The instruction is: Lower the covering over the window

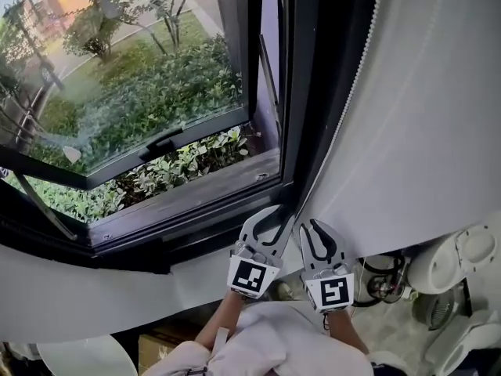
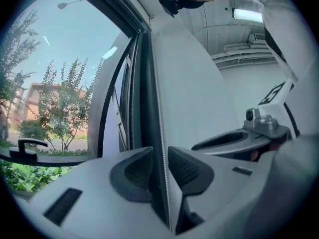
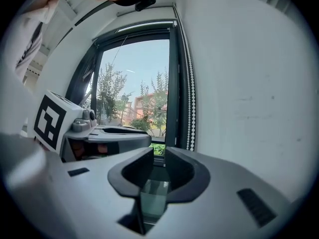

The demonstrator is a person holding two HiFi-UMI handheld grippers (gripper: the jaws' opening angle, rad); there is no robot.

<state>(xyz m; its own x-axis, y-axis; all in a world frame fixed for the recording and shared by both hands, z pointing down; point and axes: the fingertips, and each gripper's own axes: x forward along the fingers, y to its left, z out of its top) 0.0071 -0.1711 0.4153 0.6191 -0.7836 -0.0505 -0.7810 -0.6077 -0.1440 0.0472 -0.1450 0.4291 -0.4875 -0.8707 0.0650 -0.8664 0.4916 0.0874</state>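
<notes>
As far as writing goes, we can make out only black-and-white square markers, one on the left cube (image 1: pixel 251 276) and one on the right cube (image 1: pixel 333 292). We count two tongs, side by side at the lower right corner of the window (image 1: pixel 156 77).

The left tongs (image 2: pixel 160 169) stand slightly spread. The bead cord (image 2: pixel 159 108) runs top to bottom through the gap between them, and dark frame shows beside it, so they are not clamped on it. The right tongs (image 3: pixel 158 166) are a narrow slit apart with nothing in them.

In the right gripper view we count two strands of beads. They hang along the right edge of the window frame (image 3: pixel 173 83), against the white wall (image 3: pixel 249 108). One black handle (image 1: pixel 160 143) sits at the bottom edge of the pane. The window is uncovered. Whether the pale strip (image 3: pixel 144 28) across its top is the covering, we cannot tell.
</notes>
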